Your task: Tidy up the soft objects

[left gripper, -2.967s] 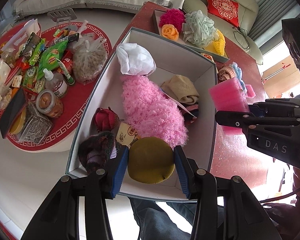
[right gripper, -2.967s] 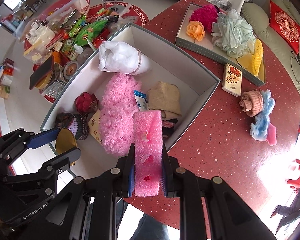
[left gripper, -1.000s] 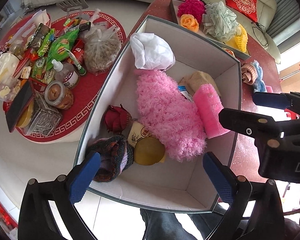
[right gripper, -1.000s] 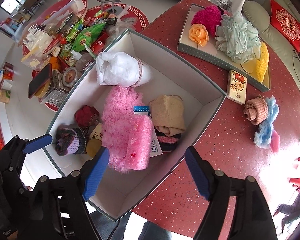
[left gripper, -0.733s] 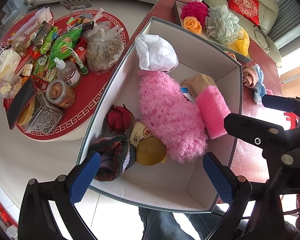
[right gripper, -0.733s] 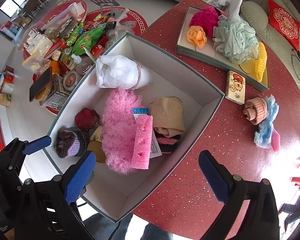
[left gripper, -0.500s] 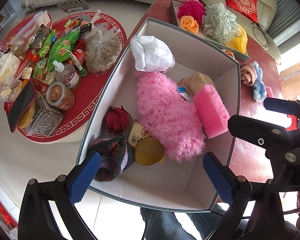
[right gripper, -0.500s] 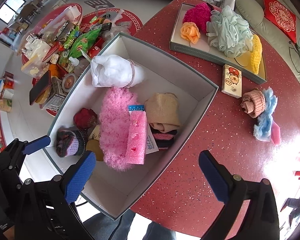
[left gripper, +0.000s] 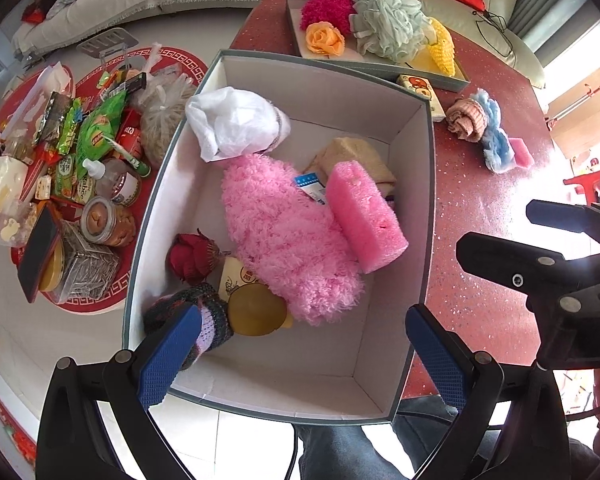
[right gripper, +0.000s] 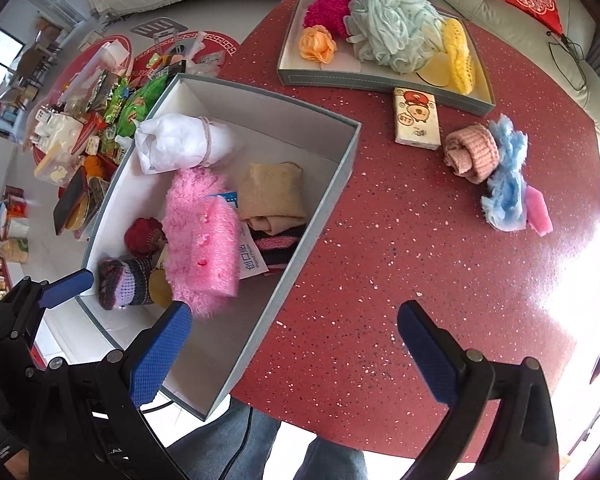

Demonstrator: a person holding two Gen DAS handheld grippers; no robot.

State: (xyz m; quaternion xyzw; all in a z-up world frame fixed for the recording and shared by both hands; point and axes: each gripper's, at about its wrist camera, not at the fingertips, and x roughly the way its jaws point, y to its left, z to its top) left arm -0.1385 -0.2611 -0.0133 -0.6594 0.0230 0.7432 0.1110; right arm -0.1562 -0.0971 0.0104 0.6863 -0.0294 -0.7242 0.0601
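Left wrist view: I am holding the left gripper [left gripper: 304, 356] over the near end of the white storage box [left gripper: 428, 184], its blue pads spread wide and gripping nothing. The box is sitting on the red speckled table [left gripper: 480, 200]. Inside it, the pink sponge block [left gripper: 362, 216] is lying at about 1 o'clock from the box's centre, leaning on the pink fluffy plush [left gripper: 288, 236]. A white plastic bundle [left gripper: 232, 120] is sitting at 11 o'clock, a tan folded cloth [left gripper: 352, 152] at 1 o'clock, a dark red fabric rose [left gripper: 192, 256] at 8 o'clock. A striped knit roll [left gripper: 204, 308] and an olive round pad [left gripper: 256, 312] are lying at 7 o'clock. The right gripper [left gripper: 548, 248] is showing at 3 o'clock, outside the box.

Right wrist view: I am holding the right gripper [right gripper: 296, 352] over the box's right wall [right gripper: 320, 216] and the table [right gripper: 400, 260], its fingers standing wide apart and empty. At 1 o'clock, a rolled pink knit piece [right gripper: 472, 152], a blue fluffy piece [right gripper: 506, 188] and a small pink sponge [right gripper: 538, 210] are resting together on the table. At 12 o'clock, a shallow tray [right gripper: 380, 80] is carrying a pale green mesh pouf [right gripper: 396, 36], an orange fabric rose [right gripper: 318, 44], a magenta pompom [right gripper: 328, 4] and a yellow knit piece [right gripper: 458, 56]. A tissue packet [right gripper: 416, 118] is lying just beside the tray.
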